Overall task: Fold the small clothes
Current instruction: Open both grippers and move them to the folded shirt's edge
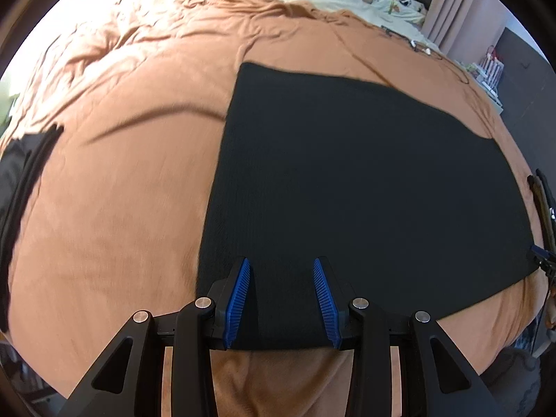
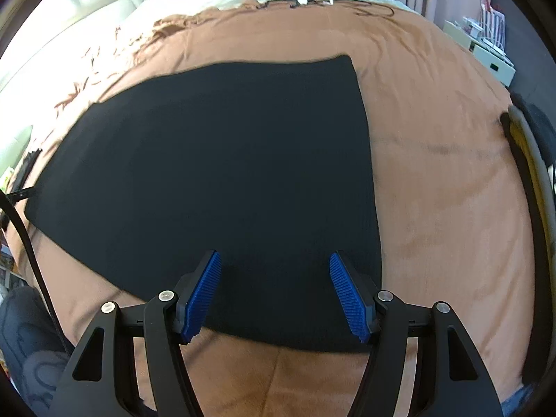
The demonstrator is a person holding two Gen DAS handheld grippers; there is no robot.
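From the left wrist camera, a black cloth (image 1: 365, 180) lies flat and smooth on the orange-brown bedspread (image 1: 114, 191), its edges straight and its surface free of wrinkles. The left gripper (image 1: 281, 267) hovers over the cloth's near edge with its blue-padded fingers (image 1: 238, 299) spread apart, gripping nothing.

From the right wrist camera, the same black cloth (image 2: 215, 160) spreads across the bedspread (image 2: 444, 180), again flat with crisp borders. The right gripper (image 2: 275, 260) sits above the cloth's near right corner, its ribbed blue pads (image 2: 349, 295) wide apart and empty.
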